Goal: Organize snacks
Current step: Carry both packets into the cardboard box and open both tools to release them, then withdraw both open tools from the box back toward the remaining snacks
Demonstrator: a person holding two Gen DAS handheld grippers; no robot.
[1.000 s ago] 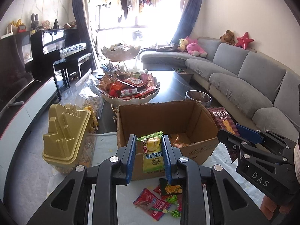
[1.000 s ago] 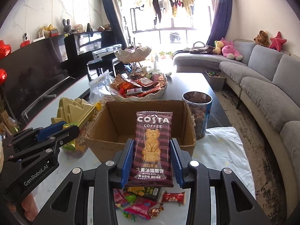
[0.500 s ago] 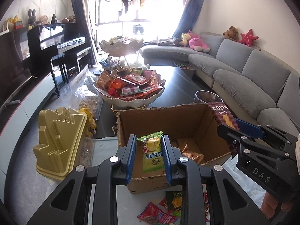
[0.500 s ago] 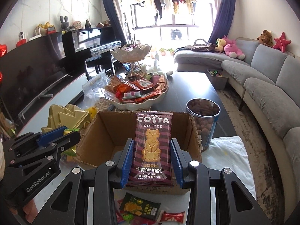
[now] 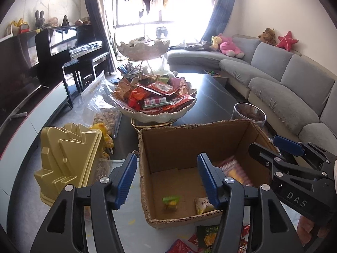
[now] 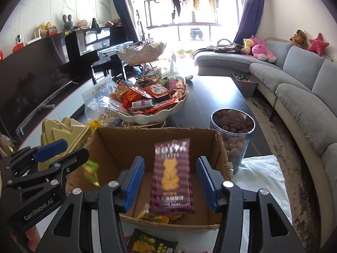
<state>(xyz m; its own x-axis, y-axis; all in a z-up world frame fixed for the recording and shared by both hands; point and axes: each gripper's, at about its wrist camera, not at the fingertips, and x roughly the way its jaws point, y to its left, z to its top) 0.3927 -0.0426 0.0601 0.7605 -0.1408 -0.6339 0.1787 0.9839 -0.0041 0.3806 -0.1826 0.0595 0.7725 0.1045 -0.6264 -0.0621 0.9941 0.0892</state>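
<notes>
both poised over the cardboard box (image 5: 189,147) to drop snacks in: left gripper (image 5: 166,179) opening, empty, green packet (image 5: 171,202) already inside; right gripper (image 6: 170,181) opening, freeing the biscuit pack (image 6: 171,177).

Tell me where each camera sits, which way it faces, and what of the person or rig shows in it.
Left wrist: on the left gripper, looking down into the cardboard box; the right gripper and a hand show at right. Its fingers are opening, nothing between them.
Right wrist: on the right gripper, facing the same box; the left gripper shows at left. Its fingers are opening, the Costa packet loose between them.
Shared: the box, snack bowl, gold container, sofa.
</notes>
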